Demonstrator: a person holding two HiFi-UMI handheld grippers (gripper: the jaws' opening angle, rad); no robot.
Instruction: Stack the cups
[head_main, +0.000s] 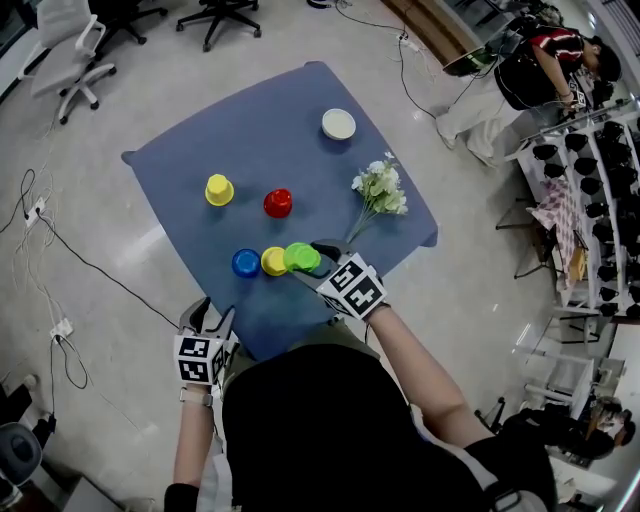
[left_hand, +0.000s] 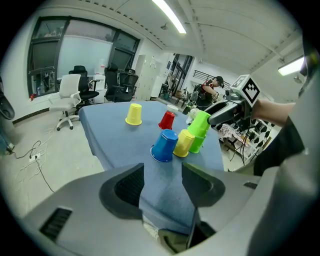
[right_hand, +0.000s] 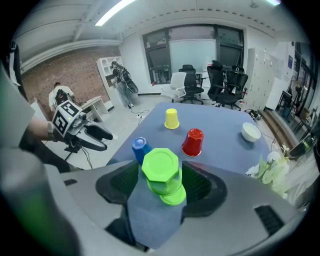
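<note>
Risk: right gripper (right_hand: 161, 178) fingers open, not pressing, either side of upper green cup (right_hand: 160, 165), which sits askew on lower green cup (right_hand: 174, 196) beside near yellow cup (head_main: 273, 261) at tabletop (head_main: 280, 130) front edge; careless withdrawal could clip & topple it; left gripper (left_hand: 162, 172) open, empty, well apart.

2 green cups (right_hand: 161, 172), 1 red cup (right_hand: 193, 142) (blue table (head_main: 280, 130)).

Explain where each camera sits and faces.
Head view: above, facing down at the blue table; forearms, left gripper, right gripper show.
Left gripper view: by the table's near corner, facing across; own empty jaws.
Right gripper view: over the table, facing stacked green plastic cups between its jaws.
Both gripper views share the inverted red plastic cup.
</note>
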